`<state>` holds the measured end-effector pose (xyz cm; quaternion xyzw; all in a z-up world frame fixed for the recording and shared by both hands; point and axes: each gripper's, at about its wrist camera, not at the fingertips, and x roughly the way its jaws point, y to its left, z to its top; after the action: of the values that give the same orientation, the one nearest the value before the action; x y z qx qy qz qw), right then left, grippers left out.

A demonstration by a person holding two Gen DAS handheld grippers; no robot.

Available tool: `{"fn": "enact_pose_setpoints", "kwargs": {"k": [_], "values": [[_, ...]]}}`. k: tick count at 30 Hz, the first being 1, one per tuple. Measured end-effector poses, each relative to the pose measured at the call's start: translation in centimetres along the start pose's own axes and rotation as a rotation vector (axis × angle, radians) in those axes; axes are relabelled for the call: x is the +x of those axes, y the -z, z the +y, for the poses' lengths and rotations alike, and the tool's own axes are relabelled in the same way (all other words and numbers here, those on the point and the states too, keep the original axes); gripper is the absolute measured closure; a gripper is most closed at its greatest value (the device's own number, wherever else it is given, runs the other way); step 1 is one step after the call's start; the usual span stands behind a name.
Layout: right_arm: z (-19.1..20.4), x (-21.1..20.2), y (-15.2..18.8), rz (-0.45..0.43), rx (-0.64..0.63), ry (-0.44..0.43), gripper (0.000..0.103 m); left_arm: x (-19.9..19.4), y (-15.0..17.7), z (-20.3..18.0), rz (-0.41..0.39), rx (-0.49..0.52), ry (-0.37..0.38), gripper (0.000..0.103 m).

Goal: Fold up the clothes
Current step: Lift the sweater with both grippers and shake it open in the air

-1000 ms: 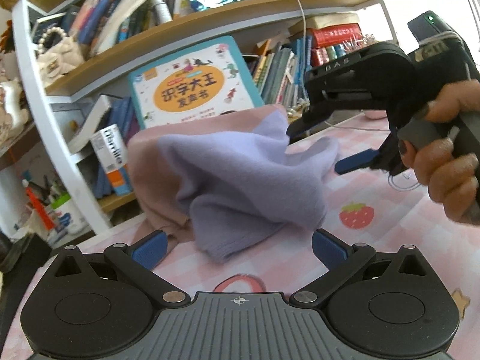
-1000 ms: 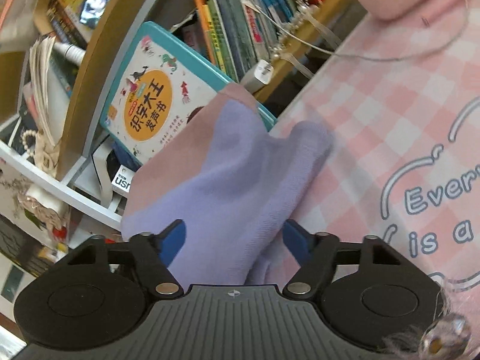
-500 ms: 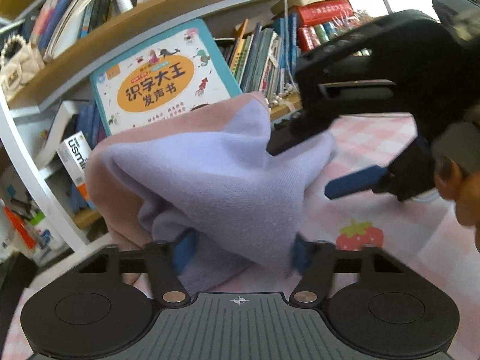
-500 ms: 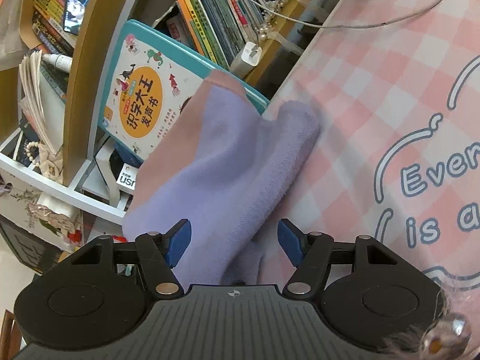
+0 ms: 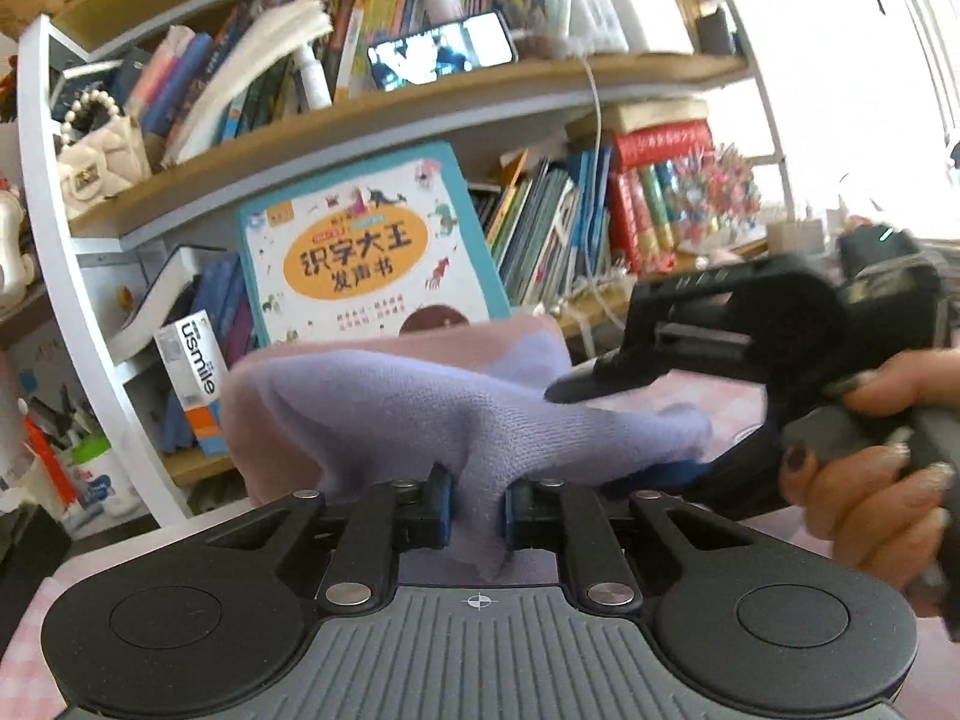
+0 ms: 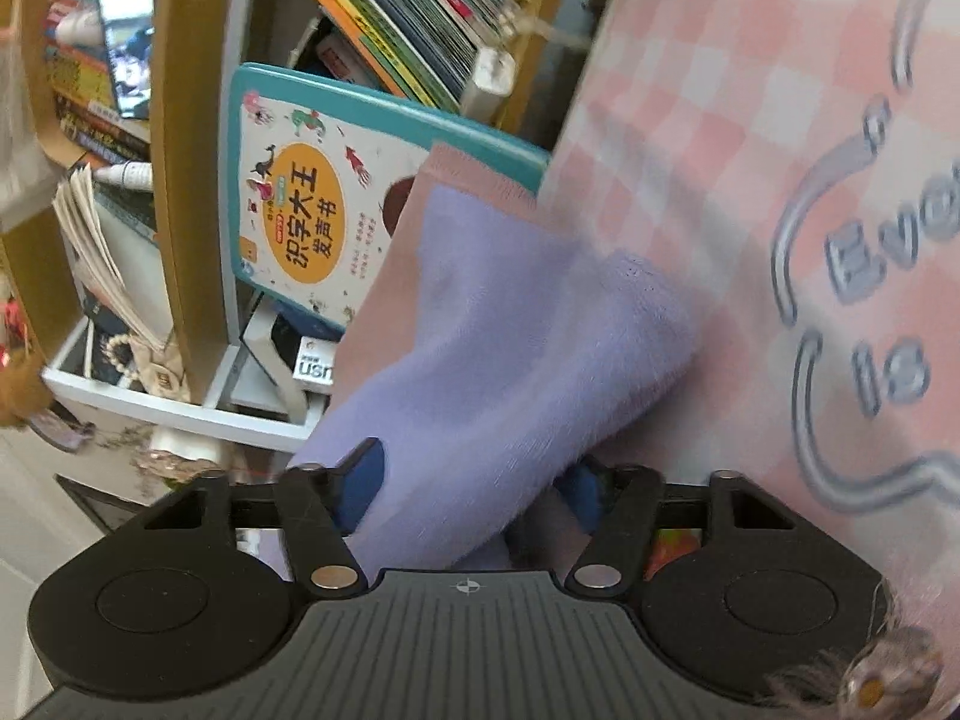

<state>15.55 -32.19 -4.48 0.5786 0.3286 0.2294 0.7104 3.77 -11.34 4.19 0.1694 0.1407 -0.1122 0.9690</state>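
A lilac and dusty-pink knit garment (image 5: 432, 402) lies bunched on the pink checked tablecloth (image 6: 750, 138), leaning against the bookshelf. My left gripper (image 5: 477, 507) is shut on a lilac fold of it, the cloth pinched between the blue pads. My right gripper (image 6: 474, 489) has its jaws around another lilac fold (image 6: 510, 372), the blue pads pressing the cloth on both sides. In the left wrist view the right gripper (image 5: 636, 420) reaches in from the right, one finger above the cloth and one below.
A teal picture book (image 5: 366, 258) leans on the wooden bookshelf (image 5: 420, 102) just behind the garment. A phone (image 5: 441, 54) stands on the upper shelf with a cable hanging down. The tablecloth carries grey lettering (image 6: 888, 300).
My left gripper moved forward onto the garment and closed on a lilac fold. My right gripper narrowed from wide open around another fold. The cloth is pulled flatter and lower.
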Motion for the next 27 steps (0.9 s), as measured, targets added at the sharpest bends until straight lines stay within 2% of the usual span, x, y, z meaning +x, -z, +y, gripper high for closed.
{"fn": "enact_pose_setpoints", "kwargs": {"k": [1, 4, 7, 10, 14, 20, 23, 25, 27], "values": [[0.0, -0.1, 0.1, 0.006, 0.004, -0.001, 0.086, -0.5, -0.1, 0.2, -0.005, 0.002, 0.002, 0.089], [1.4, -1.1, 0.4, -0.025, -0.059, -0.032, 0.09, -1.7, 0.2, 0.8, -0.002, 0.006, 0.015, 0.089], [5.4, -3.2, 1.4, -0.109, -0.262, -0.05, 0.091, -2.9, 0.4, 0.4, -0.012, 0.054, 0.033, 0.09], [10.1, -6.2, 3.3, -0.221, -0.496, -0.075, 0.091, -4.7, -0.4, 0.1, -0.073, 0.095, 0.08, 0.092], [16.3, -10.0, 5.5, -0.354, -0.741, -0.129, 0.092, -7.4, -3.2, 1.7, -0.2, 0.018, 0.22, 0.093], [26.5, -14.8, 9.0, -0.505, -1.037, -0.322, 0.092, -12.4, -7.3, 6.5, -0.474, -0.193, 0.423, 0.093], [29.8, -14.7, 9.9, -0.481, -1.13, -0.393, 0.092, -13.7, -7.7, 9.6, -0.524, -0.308, 0.538, 0.093], [30.7, -12.7, 10.0, -0.415, -1.133, -0.377, 0.092, -13.3, -7.0, 11.7, -0.481, -0.394, 0.617, 0.093], [30.7, -9.9, 10.1, -0.329, -1.116, -0.331, 0.092, -12.2, -5.5, 13.8, -0.392, -0.5, 0.679, 0.093]]}}
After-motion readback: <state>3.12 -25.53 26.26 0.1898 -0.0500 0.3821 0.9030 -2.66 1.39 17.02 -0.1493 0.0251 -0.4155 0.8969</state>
